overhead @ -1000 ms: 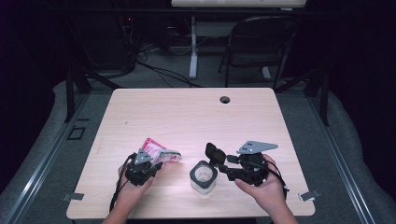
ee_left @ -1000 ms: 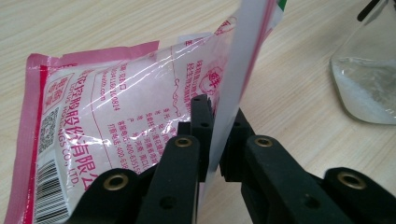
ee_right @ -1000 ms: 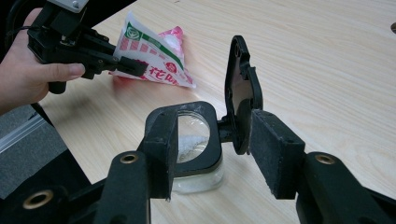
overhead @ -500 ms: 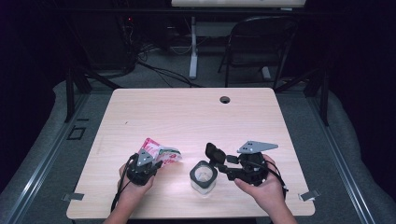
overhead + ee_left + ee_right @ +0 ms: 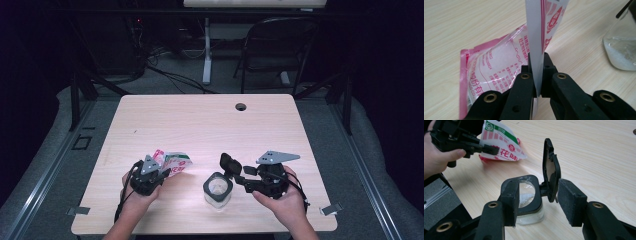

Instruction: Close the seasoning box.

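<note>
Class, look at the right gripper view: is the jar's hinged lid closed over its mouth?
No: the black lid stands flipped up beside the open mouth of the jar, between the open jaws of the right gripper.

A folding chair [image 5: 280, 47] and cables [image 5: 165, 65] lie behind the table [image 5: 200, 120].

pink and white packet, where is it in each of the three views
High view: the packet lies left of centre near the table's front edge, at the tip of the left claw.
Left gripper view: it fills the centre and left, its edge pinched between the jaws.
Right gripper view: it sits top left, held by the other claw.
Shared landmark: the glass jar with white grains, right of the packet in all three.
</note>
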### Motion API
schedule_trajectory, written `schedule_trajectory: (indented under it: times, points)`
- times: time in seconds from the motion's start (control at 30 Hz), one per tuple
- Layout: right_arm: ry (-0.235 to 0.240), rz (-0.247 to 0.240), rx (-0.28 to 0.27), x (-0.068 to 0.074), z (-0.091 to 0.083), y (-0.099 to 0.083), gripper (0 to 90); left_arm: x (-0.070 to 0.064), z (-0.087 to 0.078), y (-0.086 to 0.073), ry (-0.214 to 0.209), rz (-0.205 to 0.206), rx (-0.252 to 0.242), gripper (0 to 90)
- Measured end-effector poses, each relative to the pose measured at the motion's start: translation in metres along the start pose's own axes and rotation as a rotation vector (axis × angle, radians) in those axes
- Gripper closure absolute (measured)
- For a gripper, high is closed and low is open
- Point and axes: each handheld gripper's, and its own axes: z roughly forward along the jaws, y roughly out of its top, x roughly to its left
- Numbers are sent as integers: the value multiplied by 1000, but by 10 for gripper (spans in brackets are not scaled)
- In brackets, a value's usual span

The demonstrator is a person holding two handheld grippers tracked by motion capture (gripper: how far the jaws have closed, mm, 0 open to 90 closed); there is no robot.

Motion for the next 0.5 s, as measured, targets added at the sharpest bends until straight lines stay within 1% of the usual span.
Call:
schedule_trajectory:
  times: [0.07, 0.17, 0.2, 0.23, 0.27, 0.3, 0.43, 0.47, 0.5]
  points:
    - [0, 3, 1, 0, 0, 0, 527, 2, -5, 2, -1, 3, -5, 900]
    - [0, 3, 0, -1, 0, -1, 527, 5, -13, 7, 13, 21, -12, 900]
    - [-2, 2, 1, -1, 1, -1, 528, 7, -18, 10, 22, 21, -25, 900]
    - [-2, 2, 1, -1, 1, -1, 528, 7, -18, 10, 22, 21, -25, 900]
    - [0, 1, -1, -1, 1, -1, 528, 10, -24, 13, 33, 21, -40, 900]
    - [0, 1, -1, -1, 1, -1, 528, 10, -24, 13, 33, 21, -40, 900]
    - [-1, 4, -3, -1, 1, -1, 529, 17, -38, 22, 60, 35, -63, 900]
    - [-1, 5, -4, -1, 1, -1, 529, 19, -43, 26, 73, 42, -72, 900]
    - [-1, 5, -4, -1, 1, -1, 529, 19, -43, 26, 73, 42, -72, 900]
